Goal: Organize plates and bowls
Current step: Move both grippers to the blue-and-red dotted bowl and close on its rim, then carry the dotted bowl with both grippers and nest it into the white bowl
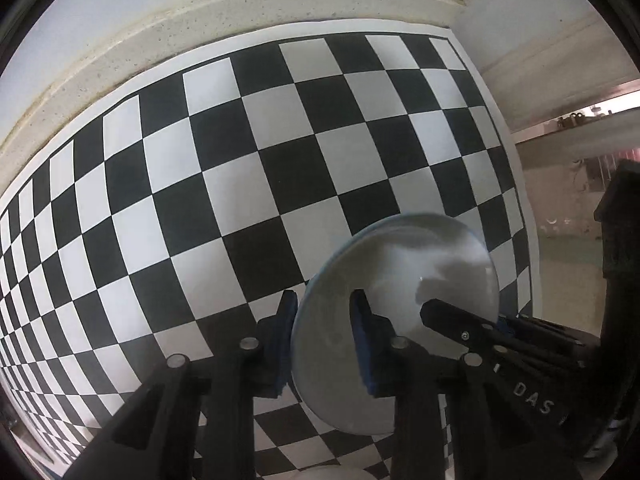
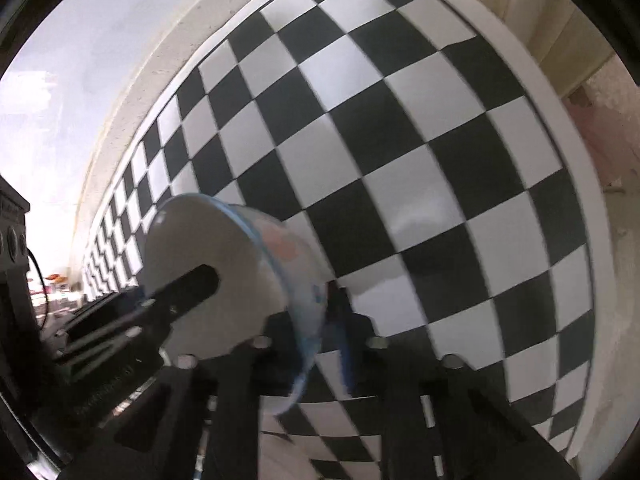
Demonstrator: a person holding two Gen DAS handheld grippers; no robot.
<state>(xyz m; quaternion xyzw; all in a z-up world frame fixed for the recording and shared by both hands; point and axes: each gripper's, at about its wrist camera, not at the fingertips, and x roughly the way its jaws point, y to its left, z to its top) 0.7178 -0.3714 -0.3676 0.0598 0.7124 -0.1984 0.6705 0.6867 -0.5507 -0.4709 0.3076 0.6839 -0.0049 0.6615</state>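
Jaws of both grippers (image 1: 324, 336) (image 2: 316, 320) clamp smooth round bowl (image 1: 400, 280) (image 2: 224, 248) rim.

Only readable text: white letters "DAS" on the black body of the right gripper (image 1: 460, 316), seen at lower right of the left wrist view. Right wrist view too blurred, nothing legible there.
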